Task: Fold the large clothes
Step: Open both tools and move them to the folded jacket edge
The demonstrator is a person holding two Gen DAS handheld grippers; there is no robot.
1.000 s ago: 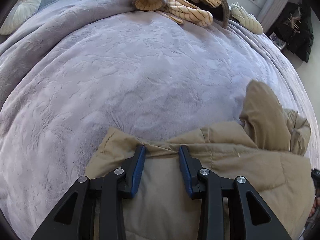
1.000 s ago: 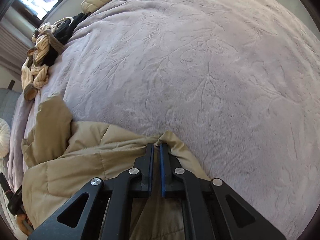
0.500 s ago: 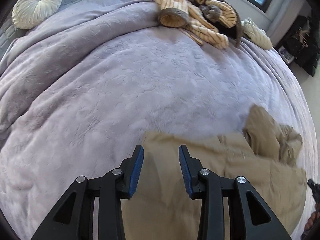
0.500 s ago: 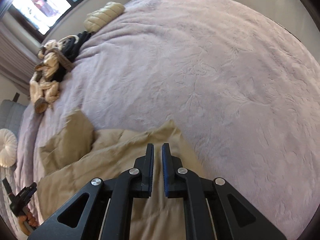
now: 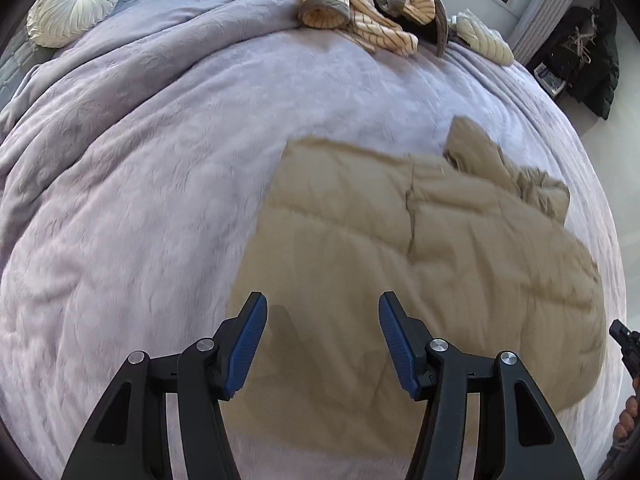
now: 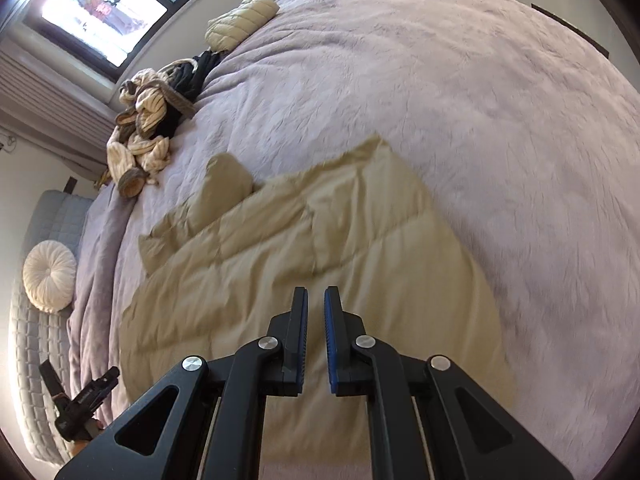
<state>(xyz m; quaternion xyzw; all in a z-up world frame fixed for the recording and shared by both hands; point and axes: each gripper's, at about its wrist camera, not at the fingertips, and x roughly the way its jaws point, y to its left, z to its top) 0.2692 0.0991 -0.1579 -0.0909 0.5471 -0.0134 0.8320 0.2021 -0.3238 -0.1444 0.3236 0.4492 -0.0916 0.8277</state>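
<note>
A tan quilted puffer jacket (image 5: 420, 248) lies folded flat on the lilac bed cover (image 5: 140, 184), with a sleeve or hood bunched at its far right corner (image 5: 500, 164). It also shows in the right wrist view (image 6: 304, 256). My left gripper (image 5: 322, 312) is open and empty, raised above the jacket's near left part. My right gripper (image 6: 316, 300) hovers above the jacket's near edge with its jaws a narrow gap apart, holding nothing.
A heap of striped cream and dark clothes (image 5: 368, 4) and a folded cream quilted garment (image 5: 484, 38) lie at the bed's far edge. A round white cushion (image 5: 74, 2) sits far left. Dark coats (image 5: 588, 52) hang beyond the bed.
Both grippers let go of the jacket's edge and lifted back and up. The left jaws opened wider; the right jaws parted slightly. The jacket now lies flat on the bed.
</note>
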